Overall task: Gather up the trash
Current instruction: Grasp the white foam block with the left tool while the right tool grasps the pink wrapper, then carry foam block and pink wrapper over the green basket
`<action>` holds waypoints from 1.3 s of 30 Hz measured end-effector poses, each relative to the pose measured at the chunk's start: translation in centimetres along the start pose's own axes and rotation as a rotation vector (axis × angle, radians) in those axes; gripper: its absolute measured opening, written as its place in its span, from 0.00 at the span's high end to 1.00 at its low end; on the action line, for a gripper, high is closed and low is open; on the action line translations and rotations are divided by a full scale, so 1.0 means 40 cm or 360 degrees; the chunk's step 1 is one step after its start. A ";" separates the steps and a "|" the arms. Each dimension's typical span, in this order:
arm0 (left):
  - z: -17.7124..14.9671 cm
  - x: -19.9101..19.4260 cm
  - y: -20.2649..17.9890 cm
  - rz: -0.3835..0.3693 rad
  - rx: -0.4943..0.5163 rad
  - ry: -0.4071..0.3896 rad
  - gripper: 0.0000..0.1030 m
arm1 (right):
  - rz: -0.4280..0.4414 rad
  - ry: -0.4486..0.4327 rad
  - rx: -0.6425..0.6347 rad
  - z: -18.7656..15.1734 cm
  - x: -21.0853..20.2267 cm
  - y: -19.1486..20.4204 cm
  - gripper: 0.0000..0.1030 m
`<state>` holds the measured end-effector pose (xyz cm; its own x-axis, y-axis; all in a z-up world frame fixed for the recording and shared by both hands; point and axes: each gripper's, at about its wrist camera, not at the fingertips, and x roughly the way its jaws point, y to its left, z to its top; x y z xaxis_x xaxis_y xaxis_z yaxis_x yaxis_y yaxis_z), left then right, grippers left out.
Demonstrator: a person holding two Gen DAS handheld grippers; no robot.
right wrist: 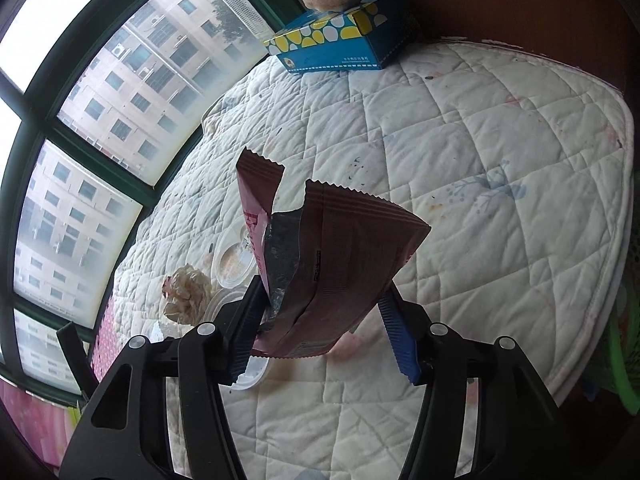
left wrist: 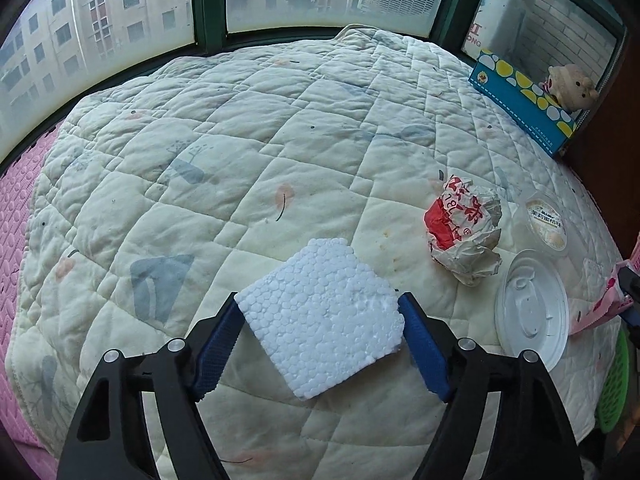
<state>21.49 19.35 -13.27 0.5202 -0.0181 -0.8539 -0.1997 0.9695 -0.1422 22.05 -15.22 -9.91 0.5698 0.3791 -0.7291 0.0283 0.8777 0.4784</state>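
A white foam block (left wrist: 324,320) lies on the quilted bed cover (left wrist: 240,160), and my left gripper (left wrist: 318,304) is shut on it, a blue pad against each of two opposite corners. My right gripper (right wrist: 322,292) is shut on an empty maroon snack wrapper (right wrist: 340,248) and holds it upright above the quilt (right wrist: 480,160). More trash lies to the right of the foam: a crumpled red-and-white paper wrapper (left wrist: 464,228), a clear dessert cup (left wrist: 546,220) and a white plastic lid (left wrist: 532,316). The right wrist view shows the paper (right wrist: 186,296) and the cup (right wrist: 234,264) beyond the wrapper.
A blue spotted tissue box (left wrist: 524,100) with a plush toy (left wrist: 568,84) on it stands at the far right corner by the window. A green basket (left wrist: 612,384) sits off the bed's right edge. A pink mat (left wrist: 16,208) borders the quilt at the left.
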 end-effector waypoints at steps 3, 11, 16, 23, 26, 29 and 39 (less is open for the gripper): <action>-0.003 -0.005 0.001 0.0000 -0.0010 -0.0016 0.28 | 0.0015 -0.0006 -0.0005 -0.006 -0.009 -0.005 0.49; -0.012 -0.071 -0.006 -0.0029 -0.0009 -0.0084 0.28 | 0.0048 -0.0045 -0.0005 -0.010 -0.050 -0.022 0.52; -0.023 -0.140 -0.042 -0.0096 0.0027 -0.0134 0.28 | 0.0067 -0.0090 -0.0022 -0.017 -0.100 -0.038 0.53; -0.045 -0.225 -0.154 -0.0236 0.0141 -0.0191 0.28 | 0.0011 -0.0170 -0.0081 -0.037 -0.191 -0.097 0.53; -0.057 -0.249 -0.222 -0.0288 0.0211 -0.0208 0.28 | -0.0021 -0.0196 -0.0072 -0.043 -0.227 -0.141 0.53; -0.075 -0.266 -0.296 -0.0338 0.0281 -0.0213 0.28 | -0.0058 -0.0227 -0.0059 -0.052 -0.266 -0.191 0.53; -0.138 -0.277 -0.545 -0.0497 0.0509 -0.0169 0.28 | -0.0337 -0.0245 0.0006 -0.091 -0.366 -0.400 0.53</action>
<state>15.48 -2.93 -3.47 0.6001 -0.3127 -0.7363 0.2381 0.9485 -0.2087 10.27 -33.74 -8.64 0.6693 0.1374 -0.7302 0.1632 0.9316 0.3249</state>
